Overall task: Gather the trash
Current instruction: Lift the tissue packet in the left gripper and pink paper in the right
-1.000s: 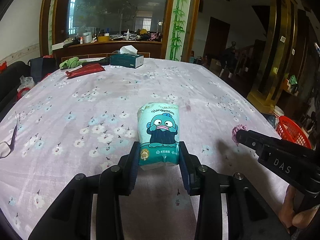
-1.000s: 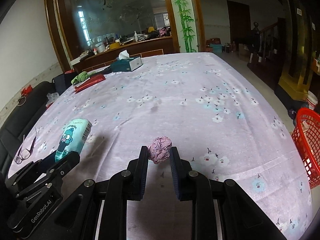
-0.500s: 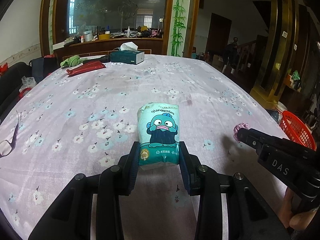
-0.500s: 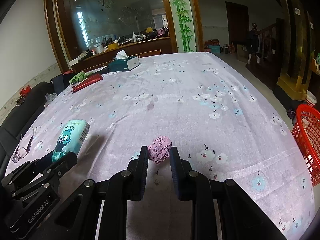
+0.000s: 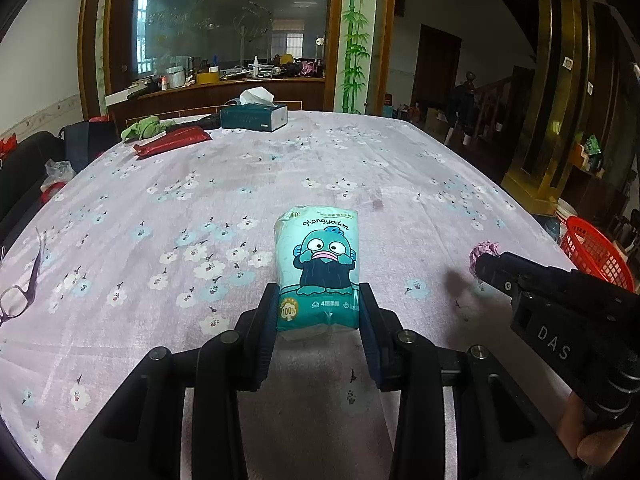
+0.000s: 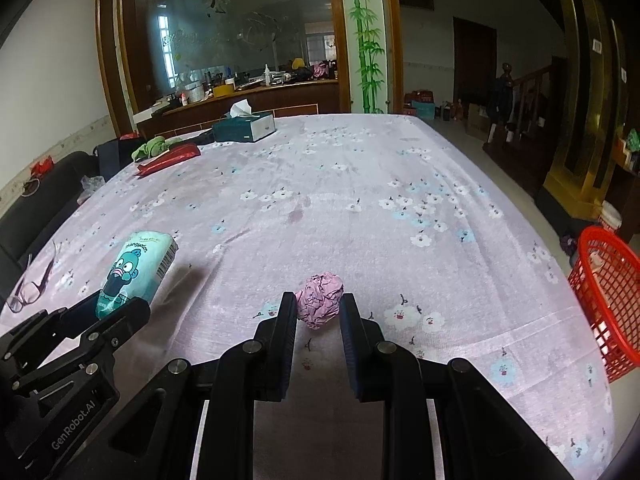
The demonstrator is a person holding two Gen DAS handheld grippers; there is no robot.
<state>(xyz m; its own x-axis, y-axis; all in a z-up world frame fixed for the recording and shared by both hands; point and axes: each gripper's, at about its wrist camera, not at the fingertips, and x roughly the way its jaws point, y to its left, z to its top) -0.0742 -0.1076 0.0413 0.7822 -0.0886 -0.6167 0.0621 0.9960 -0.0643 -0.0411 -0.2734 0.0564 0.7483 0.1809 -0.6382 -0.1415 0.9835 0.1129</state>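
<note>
Your left fingers (image 5: 271,316) pinch the tissue pack (image 5: 318,270) and your right fingers (image 6: 289,318) the crumpled pink paper (image 6: 320,299), both above the surface (image 6: 360,184); dropping them into the red basket (image 6: 606,300) beyond its right edge seems all that's left.

Tissue box (image 5: 253,117), red pouch (image 5: 172,143), glasses (image 5: 18,286) on tablecloth (image 5: 360,168)

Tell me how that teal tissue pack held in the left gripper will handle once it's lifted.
The tissue pack looks soft: its plastic wrap puckers where the left gripper pinches it, so it will probably squash rather than stay stiff. It is likely light for its size. Held only at its near end, it may droop, and the glossy film could slip.
</note>
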